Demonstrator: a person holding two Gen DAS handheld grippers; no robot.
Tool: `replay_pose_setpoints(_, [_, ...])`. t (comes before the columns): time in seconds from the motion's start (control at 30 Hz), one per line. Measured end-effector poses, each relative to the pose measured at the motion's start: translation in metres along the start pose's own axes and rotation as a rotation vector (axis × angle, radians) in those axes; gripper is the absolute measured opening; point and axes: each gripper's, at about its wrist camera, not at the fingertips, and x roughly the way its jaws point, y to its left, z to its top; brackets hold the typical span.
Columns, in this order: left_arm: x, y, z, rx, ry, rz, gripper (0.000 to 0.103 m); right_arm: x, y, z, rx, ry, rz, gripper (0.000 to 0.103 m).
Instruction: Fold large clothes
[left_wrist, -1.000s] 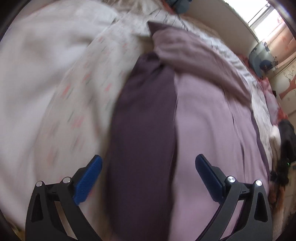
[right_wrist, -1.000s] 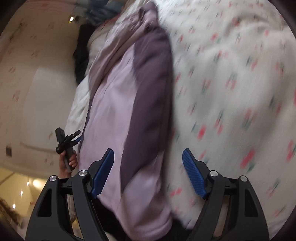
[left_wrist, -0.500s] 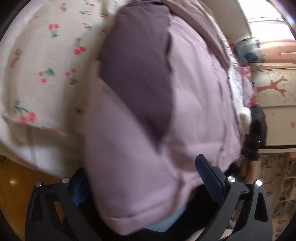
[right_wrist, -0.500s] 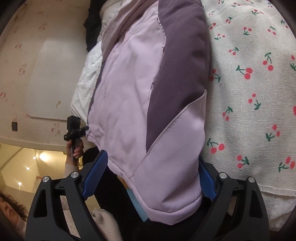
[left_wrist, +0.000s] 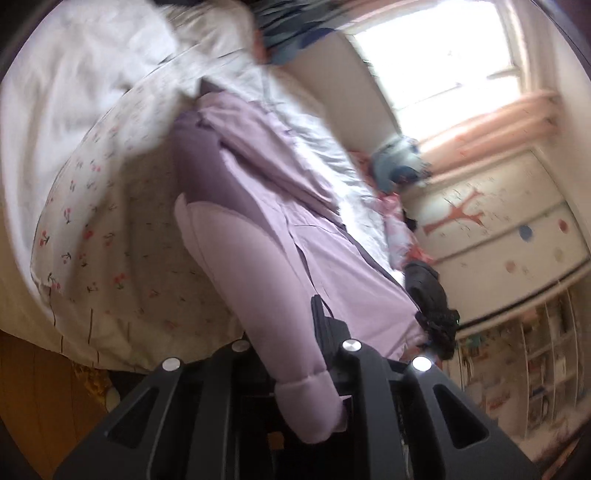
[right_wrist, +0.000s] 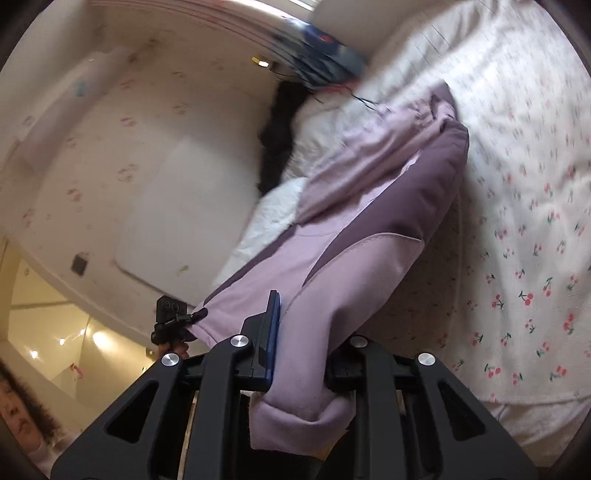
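Fingers on both sides have just snapped closed on fabric: my left gripper (left_wrist: 295, 373) is clenched on one hem corner of the lilac coat (left_wrist: 258, 236), and my right gripper (right_wrist: 299, 354) is clamped on the other. The hem hangs raised off the near edge of the bed (right_wrist: 517, 229), while the coat's far end lies on the cherry-print sheet. No fold laid yet, I'd say; the whole folding is left.
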Motion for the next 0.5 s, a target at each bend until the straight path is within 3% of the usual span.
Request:
replay_pose_setpoints(0.1, [-0.018, 0.0, -0.029, 0.046, 0.075, -0.018, 0.022, -0.025, -0.005, -0.031, -0.001, 0.067, -0.057, 0.019])
replay_pose_setpoints(0.13, [-0.019, 0.007, -0.042, 0.068, 0.123, -0.002, 0.025, -0.029, -0.018, -0.047, 0.025, 0.139, -0.103, 0.023])
replay_pose_setpoints(0.2, [-0.016, 0.035, -0.066, 0.069, 0.227, 0.088, 0.043, -0.033, -0.05, -0.073, 0.08, 0.247, -0.204, 0.031])
replay_pose_setpoints(0.27, [-0.025, 0.077, -0.079, -0.022, 0.264, 0.233, 0.043, -0.046, -0.081, -0.082, 0.15, 0.26, -0.328, 0.032])
replay_pose_setpoints(0.33, [-0.056, 0.101, -0.073, -0.099, 0.173, 0.364, 0.044, -0.062, -0.086, -0.066, 0.14, 0.163, -0.392, 0.033])
replay_pose_setpoints(0.37, [-0.076, 0.104, -0.062, -0.115, 0.096, 0.405, 0.052, -0.064, -0.081, -0.049, 0.116, 0.113, -0.407, 0.034])
replay_pose_setpoints(0.43, [-0.092, 0.087, -0.034, -0.054, -0.025, 0.489, 0.071, -0.05, -0.07, -0.012, 0.044, 0.066, -0.394, 0.038])
replay_pose_setpoints(0.47, [-0.083, 0.064, -0.01, 0.036, -0.084, 0.536, 0.081, -0.027, -0.057, 0.019, -0.038, 0.035, -0.408, 0.047])
replay_pose_setpoints(0.5, [-0.069, 0.048, 0.009, 0.105, -0.111, 0.54, 0.084, -0.008, -0.049, 0.036, -0.087, 0.026, -0.414, 0.051])
